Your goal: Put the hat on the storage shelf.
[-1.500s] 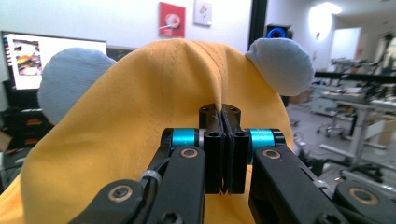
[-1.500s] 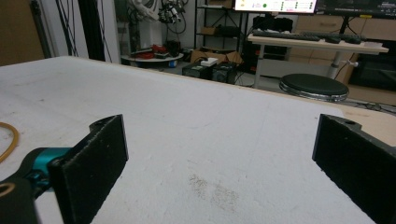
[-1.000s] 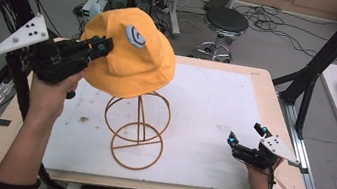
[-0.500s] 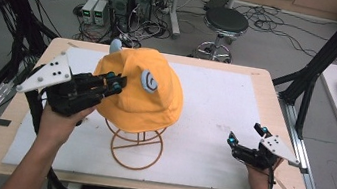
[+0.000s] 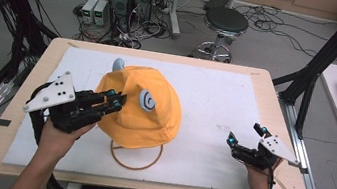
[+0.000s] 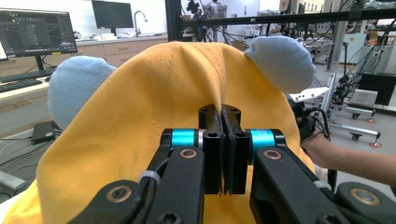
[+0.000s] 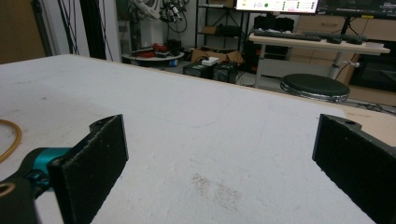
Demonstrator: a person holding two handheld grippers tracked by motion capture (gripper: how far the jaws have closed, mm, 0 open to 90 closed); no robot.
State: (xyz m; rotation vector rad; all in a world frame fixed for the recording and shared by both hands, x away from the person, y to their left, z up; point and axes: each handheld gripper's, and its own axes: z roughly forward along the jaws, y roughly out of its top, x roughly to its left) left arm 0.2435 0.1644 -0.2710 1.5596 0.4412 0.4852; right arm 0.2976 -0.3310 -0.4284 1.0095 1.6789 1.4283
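A yellow hat (image 5: 152, 120) with a white spiral eye and pale blue ears (image 6: 280, 63) sits draped over a gold wire stand (image 5: 135, 163) in the middle of the table. My left gripper (image 5: 116, 98) is at the hat's left side, shut on a fold of its yellow fabric (image 6: 140, 102); in the left gripper view the pads (image 6: 223, 116) pinch the cloth between them. Low over the white mat at the table's right stands my right gripper (image 5: 245, 135), open, and nothing lies between its jaws (image 7: 224, 140).
A white mat (image 5: 221, 97) covers the wooden table (image 5: 269, 84). The stand's ring base (image 7: 11, 137) lies on the mat to the left of the right gripper. Black frame posts (image 5: 320, 66) stand at the table's sides, with a stool (image 5: 224, 19) behind.
My left gripper has come down and to the right with the hat, lowering it from high above the stand onto it. The right gripper has kept still.
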